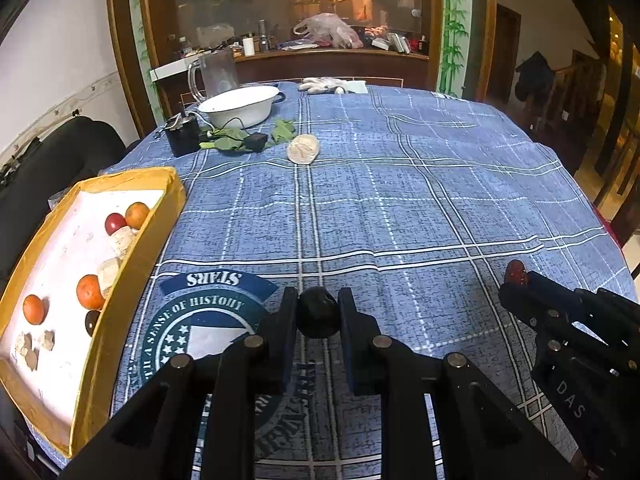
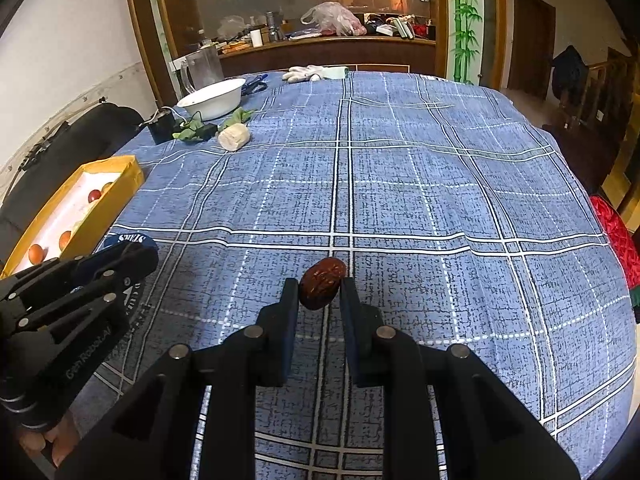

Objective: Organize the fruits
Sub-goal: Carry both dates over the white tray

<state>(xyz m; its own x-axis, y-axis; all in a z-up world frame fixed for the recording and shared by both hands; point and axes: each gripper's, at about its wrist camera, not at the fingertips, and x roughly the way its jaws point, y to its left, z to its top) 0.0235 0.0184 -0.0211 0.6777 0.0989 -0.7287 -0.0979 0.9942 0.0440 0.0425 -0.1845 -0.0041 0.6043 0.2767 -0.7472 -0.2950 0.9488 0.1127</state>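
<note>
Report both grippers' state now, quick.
Left gripper: shut on a dark round fruit.
Right gripper: shut on a wrinkled red date.

Three oranges [image 1: 33, 309], two boxed dark-red fruits [image 1: 115, 223], two gripper-held fruits [image 2: 322, 283].

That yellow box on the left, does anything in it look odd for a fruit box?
Yes. Among the oranges in the yellow box lie pale, rough, broken-looking chunks, with smaller crumbs near its front end. What they are cannot be told.
</note>
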